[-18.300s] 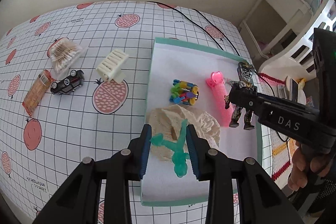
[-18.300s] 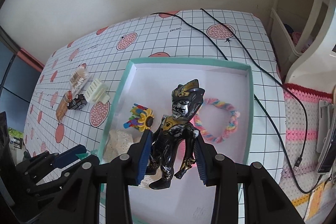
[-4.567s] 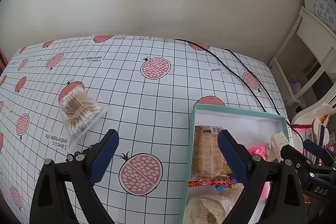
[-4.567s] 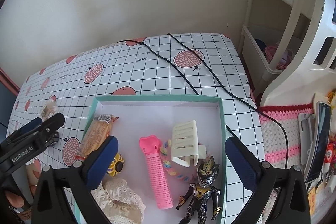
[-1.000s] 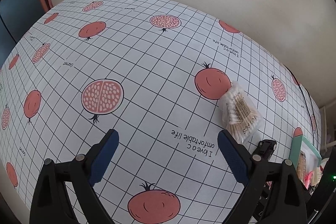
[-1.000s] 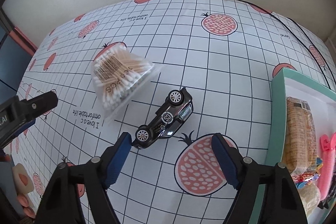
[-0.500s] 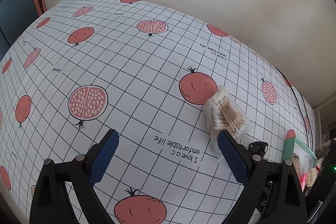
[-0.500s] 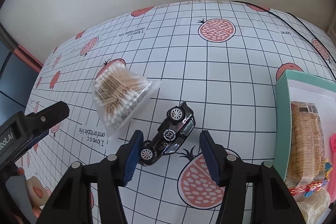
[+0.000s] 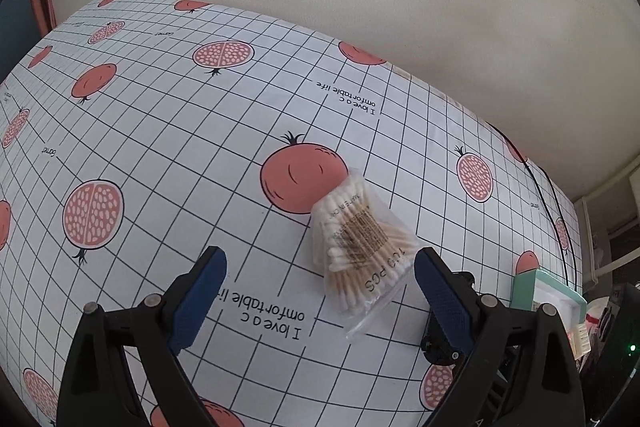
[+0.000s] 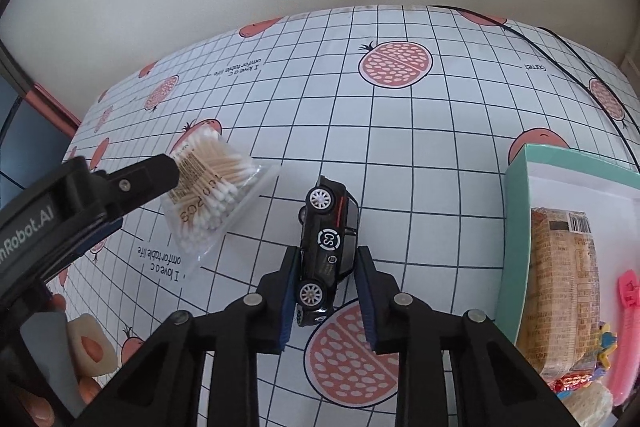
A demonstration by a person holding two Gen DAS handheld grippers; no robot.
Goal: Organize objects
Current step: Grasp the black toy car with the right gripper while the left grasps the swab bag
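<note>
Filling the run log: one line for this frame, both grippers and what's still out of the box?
right gripper: shut on toy car | left gripper: open over cotton swab bag | box: neither in yet

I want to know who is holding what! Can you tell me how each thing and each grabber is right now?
right gripper: shut on the toy car.
toy car: clamped between the pads.
left gripper: open, around nothing.
cotton swab bag: sealed, lying flat on the tablecloth.
teal box: open, holding a snack pack.

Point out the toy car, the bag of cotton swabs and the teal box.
toy car (image 10: pixel 329 239): right wrist view, its roof.
bag of cotton swabs (image 9: pixel 360 239): left wrist view, the swab bundle.
teal box (image 10: pixel 516 227): right wrist view, its left wall.
</note>
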